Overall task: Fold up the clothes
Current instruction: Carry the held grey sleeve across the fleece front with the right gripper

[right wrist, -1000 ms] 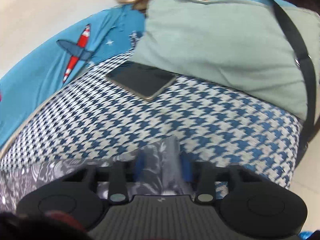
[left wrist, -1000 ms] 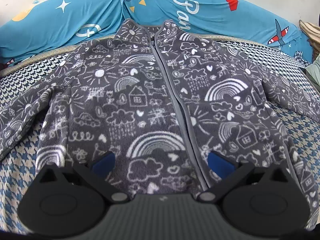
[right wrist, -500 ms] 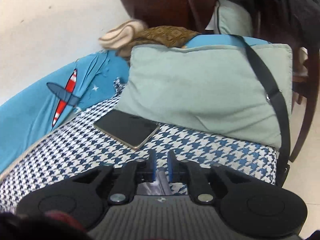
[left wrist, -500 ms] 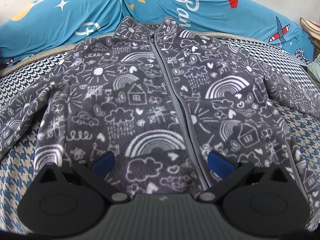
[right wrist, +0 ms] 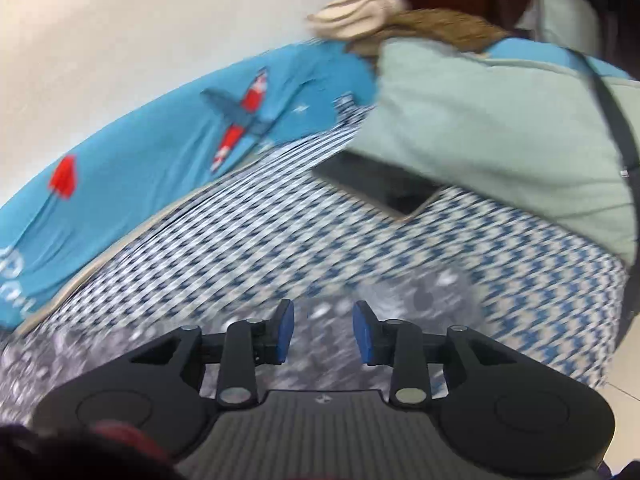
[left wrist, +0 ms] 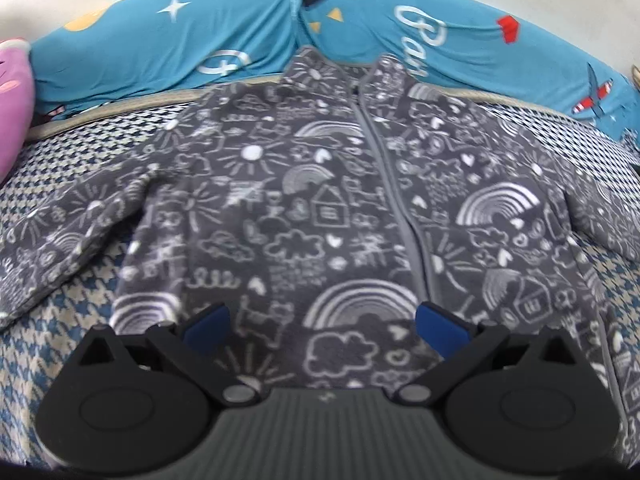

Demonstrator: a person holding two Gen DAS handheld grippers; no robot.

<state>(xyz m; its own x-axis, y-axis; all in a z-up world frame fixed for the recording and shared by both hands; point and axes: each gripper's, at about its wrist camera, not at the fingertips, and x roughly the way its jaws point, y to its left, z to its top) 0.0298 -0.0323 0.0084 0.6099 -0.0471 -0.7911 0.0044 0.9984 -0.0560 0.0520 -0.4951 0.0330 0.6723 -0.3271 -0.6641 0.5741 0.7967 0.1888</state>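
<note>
On the bed: jacket spread flat

Across the houndstooth cover lies the zipped grey jacket, sleeves outstretched. My left gripper hovers wide open over its hem; my right gripper, part open and empty, hangs above one sleeve.

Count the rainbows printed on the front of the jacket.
5 clear: upper chest, centre, right side, bottom middle, bottom left hem. Others may sit blurred or behind the tool.
</note>
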